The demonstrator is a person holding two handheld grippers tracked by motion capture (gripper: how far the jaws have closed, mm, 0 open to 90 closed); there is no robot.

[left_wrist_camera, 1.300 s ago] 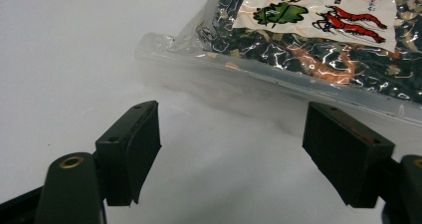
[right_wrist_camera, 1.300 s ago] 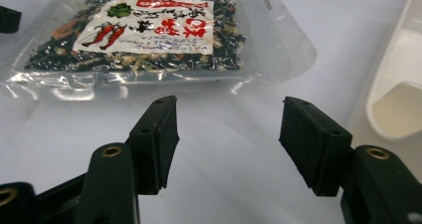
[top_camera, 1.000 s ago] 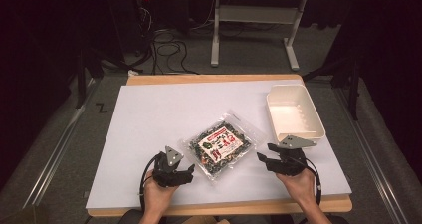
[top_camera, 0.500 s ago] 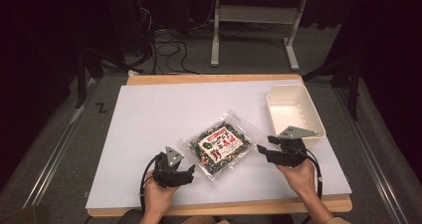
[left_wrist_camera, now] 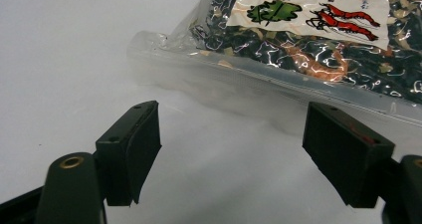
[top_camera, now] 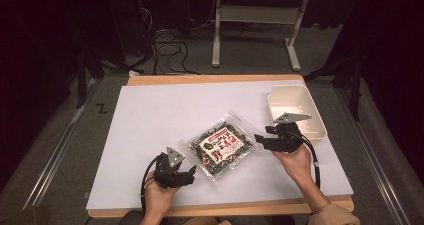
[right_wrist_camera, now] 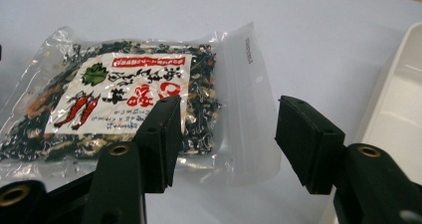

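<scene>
We've got both tools gaping wide with nothing held, left tool (top_camera: pixel 189 172) and right tool (top_camera: pixel 261 139) flanking the snack pouch (top_camera: pixel 220 145) lying flat mid-surface (top_camera: pixel 150 115), so likely pre-grasp; next, pinch its clear edge.

Left gripper (top_camera: pixel 189 173) low, fingers (left_wrist_camera: pixel 130 152) apart; right gripper (top_camera: pixel 260 139) seemingly raised, parted.
</scene>
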